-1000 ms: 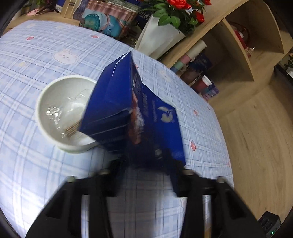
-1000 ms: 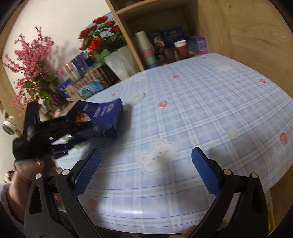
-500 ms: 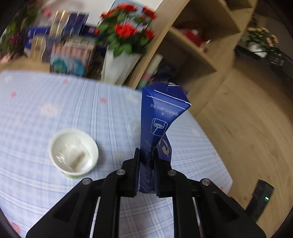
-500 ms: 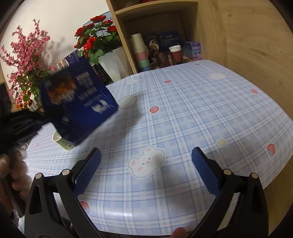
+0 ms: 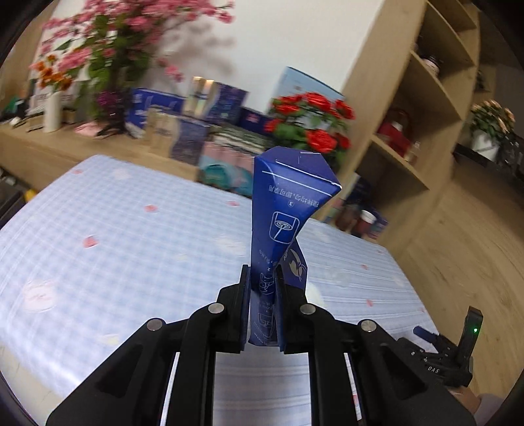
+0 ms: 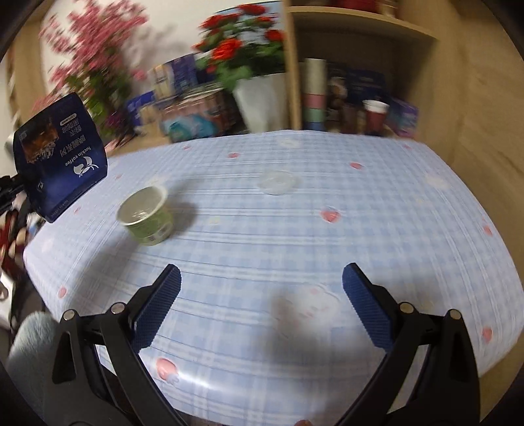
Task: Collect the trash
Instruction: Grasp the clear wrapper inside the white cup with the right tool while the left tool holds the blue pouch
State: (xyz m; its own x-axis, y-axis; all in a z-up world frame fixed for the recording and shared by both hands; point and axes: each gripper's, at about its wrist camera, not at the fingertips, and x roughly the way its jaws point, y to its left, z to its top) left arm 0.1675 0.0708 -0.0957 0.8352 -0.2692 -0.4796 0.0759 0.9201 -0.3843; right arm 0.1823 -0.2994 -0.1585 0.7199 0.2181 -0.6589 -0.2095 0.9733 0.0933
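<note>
A: Two tools are in view. The left tool is clamped on the blue coffee carton, with both fingers pressed flat against its narrow lower end. The carton stands clear of the worktop, raised in the air above it.

B: Why is the grip placed at that end?

A: The pinched end is flattened, so the fingers close on a thin double wall and the wider end points away from the camera. In the operator's judgement this suits carrying an empty carton to a bin; no bin is visible in either view.

B: State of the right tool?

A: The right tool has its fingers spread wide apart and holds nothing. It hovers over the near edge of the worktop. From its view the carton appears at the far left, held off the worktop edge, printed side facing the camera.

B: What remains on the worktop?

A: A green paper cup stands near the left side, and a clear plastic lid lies well apart from it, toward the middle. Both read as trash not yet collected.

B: What is hard to make out?

A: The cup's contents are blurred. The left tool itself is cut off at the right view's edge. Items on the shelf are smeared.
</note>
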